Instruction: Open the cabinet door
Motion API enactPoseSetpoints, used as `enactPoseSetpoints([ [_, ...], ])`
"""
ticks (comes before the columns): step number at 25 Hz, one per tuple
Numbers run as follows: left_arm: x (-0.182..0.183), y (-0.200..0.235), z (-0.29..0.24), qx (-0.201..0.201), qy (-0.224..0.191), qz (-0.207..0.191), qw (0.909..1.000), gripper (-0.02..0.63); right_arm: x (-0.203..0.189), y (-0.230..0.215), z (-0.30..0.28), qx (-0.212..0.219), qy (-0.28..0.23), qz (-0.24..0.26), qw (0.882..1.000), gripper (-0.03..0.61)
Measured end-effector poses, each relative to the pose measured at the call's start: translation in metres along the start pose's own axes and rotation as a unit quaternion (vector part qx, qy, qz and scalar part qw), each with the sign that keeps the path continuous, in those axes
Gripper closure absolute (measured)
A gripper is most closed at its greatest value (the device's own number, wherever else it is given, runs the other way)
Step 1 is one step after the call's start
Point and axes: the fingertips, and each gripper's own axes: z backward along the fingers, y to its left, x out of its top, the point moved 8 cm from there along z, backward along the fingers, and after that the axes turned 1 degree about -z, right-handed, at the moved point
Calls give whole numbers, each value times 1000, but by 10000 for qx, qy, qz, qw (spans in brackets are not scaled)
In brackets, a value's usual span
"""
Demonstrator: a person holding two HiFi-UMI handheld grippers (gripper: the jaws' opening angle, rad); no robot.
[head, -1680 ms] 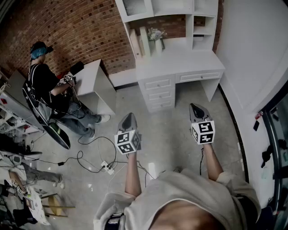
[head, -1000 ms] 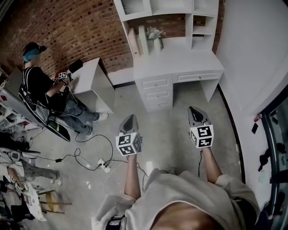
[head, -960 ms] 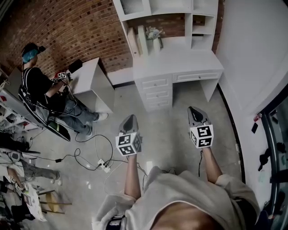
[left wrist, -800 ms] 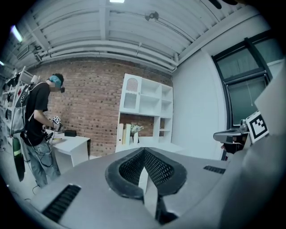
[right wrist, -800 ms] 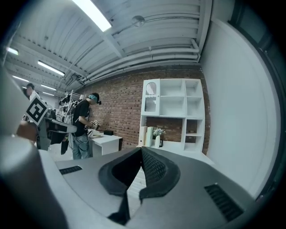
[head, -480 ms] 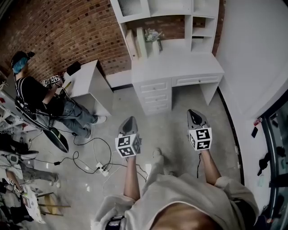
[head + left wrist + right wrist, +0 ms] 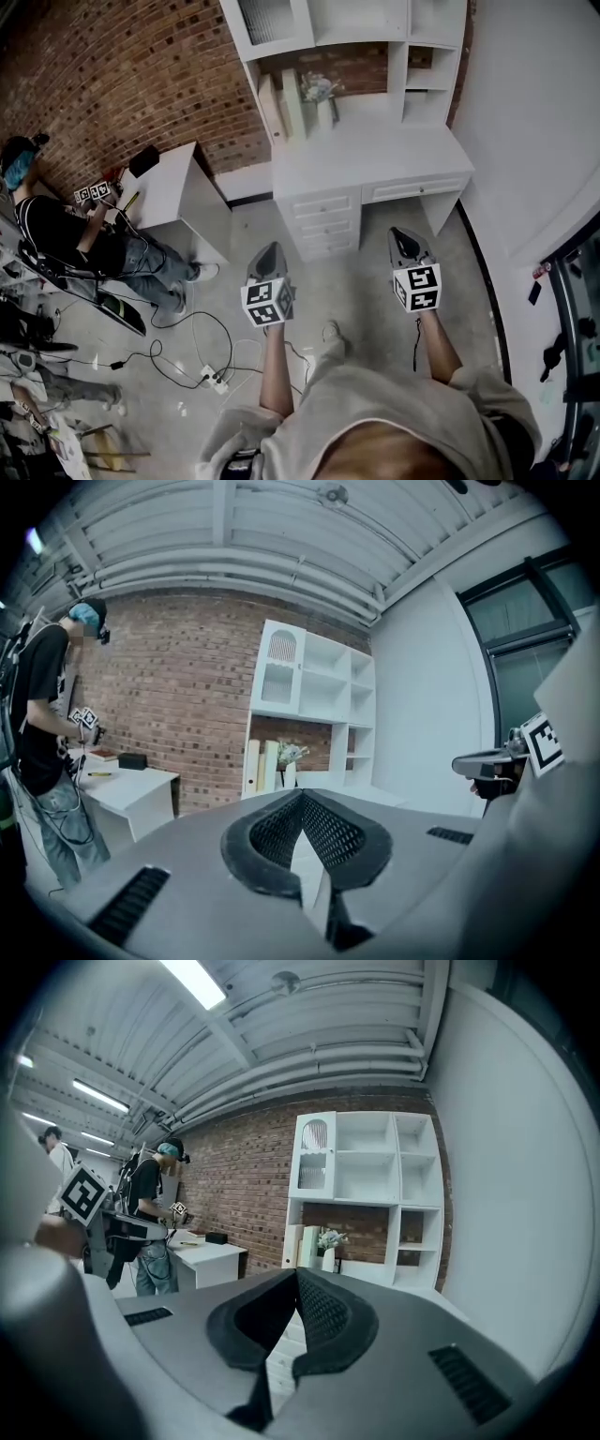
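Note:
A white desk with a shelf unit (image 7: 366, 150) stands against the brick wall ahead. Its cabinet door (image 7: 265, 19), with an arched slatted pane, is closed at the unit's upper left; it also shows in the left gripper view (image 7: 279, 663) and the right gripper view (image 7: 314, 1152). My left gripper (image 7: 268, 253) and right gripper (image 7: 406, 236) are held side by side over the floor, well short of the desk, pointing at it. Both are shut with nothing between the jaws, as seen on the left gripper (image 7: 302, 795) and the right gripper (image 7: 296, 1272).
Three drawers (image 7: 323, 220) sit under the desktop, with books and a flower vase (image 7: 319, 94) on it. A person (image 7: 56, 234) works at a small white table (image 7: 173, 192) to the left. Cables and a power strip (image 7: 211, 375) lie on the floor at left. A white wall runs along the right.
Both grippers have moved forward together toward the desk, which now shows nearer and lower in the head view. The person at left has slid toward the picture's edge. Jaws stayed shut.

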Motion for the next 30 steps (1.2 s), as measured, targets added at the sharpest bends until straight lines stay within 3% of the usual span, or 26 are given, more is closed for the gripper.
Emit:
enactPoseSetpoints([
  [18,57,110,-195,-297,-24,58,9995,588,45,-23,-213,-214,5,151,9997,565],
  [30,66,150,-275,-458,-116,-57,9989,588,36,-28,-289,-392,130,151,9990,565],
])
